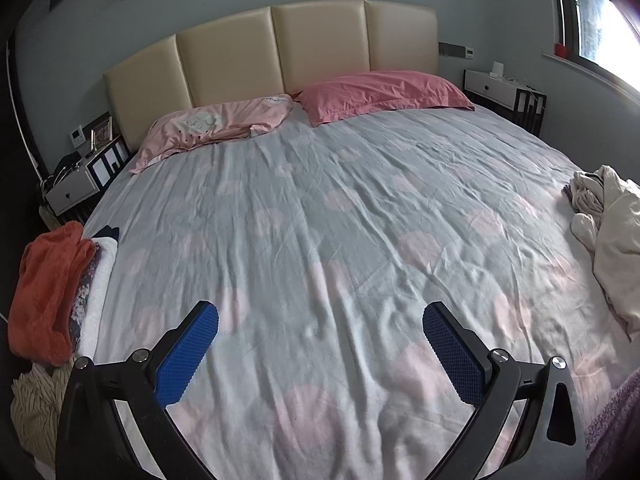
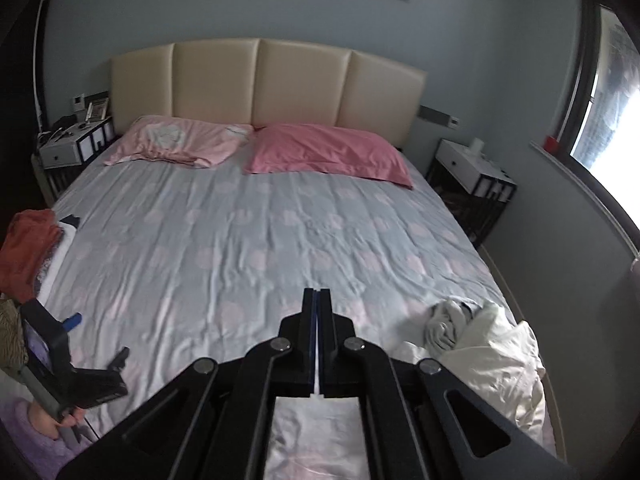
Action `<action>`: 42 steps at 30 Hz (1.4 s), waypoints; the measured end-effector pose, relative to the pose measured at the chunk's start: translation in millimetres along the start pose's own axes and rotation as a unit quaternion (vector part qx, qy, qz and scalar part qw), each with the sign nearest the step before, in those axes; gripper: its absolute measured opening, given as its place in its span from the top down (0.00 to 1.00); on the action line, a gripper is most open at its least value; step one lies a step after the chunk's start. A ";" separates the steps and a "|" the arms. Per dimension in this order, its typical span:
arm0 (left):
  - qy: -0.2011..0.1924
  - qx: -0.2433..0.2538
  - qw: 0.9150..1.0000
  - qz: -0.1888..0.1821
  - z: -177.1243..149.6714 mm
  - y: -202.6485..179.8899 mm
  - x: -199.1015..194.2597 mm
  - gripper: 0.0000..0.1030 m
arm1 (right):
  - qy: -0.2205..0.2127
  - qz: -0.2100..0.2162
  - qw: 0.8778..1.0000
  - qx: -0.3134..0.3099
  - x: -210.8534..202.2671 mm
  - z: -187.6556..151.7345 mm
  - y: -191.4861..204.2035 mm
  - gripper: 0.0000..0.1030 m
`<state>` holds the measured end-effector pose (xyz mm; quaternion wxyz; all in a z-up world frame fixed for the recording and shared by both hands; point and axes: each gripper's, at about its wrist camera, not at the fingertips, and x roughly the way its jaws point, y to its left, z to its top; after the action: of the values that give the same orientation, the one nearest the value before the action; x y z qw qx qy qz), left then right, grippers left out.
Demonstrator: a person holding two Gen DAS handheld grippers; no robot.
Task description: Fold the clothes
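Currently: folded stack (image 1: 60, 292) at bed (image 1: 320, 208) left edge, crumpled pile (image 2: 480, 340) right side unfolded. Left hand-held gripper (image 1: 320, 344) wide open, empty; right hand-held gripper (image 2: 319, 344) closed, nothing gripped.

My left gripper (image 1: 320, 344) fills the bottom of its own view, jaws spread wide, blue pads (image 1: 188, 354) facing each other with nothing between. My right gripper (image 2: 319, 300) sits bottom centre of its view, jaws pressed together, apparently on nothing. At lower left there, my left hand (image 2: 60, 420) grips the left tool's handle, purple sleeve (image 2: 28, 440) showing.
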<state>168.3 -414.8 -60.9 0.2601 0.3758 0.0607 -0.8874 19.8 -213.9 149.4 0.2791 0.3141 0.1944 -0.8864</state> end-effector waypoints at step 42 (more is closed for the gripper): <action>0.057 0.081 0.994 0.038 11.4 -59.6 44.4 0.00 | 0.242 -0.140 0.891 0.359 137.4 -279.2 -393.0 0.91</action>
<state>105.0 -385.6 -89.0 0.2587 0.4474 -0.0115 -0.8560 -186.4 182.2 -78.5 -0.0353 0.5667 -0.0334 -0.8225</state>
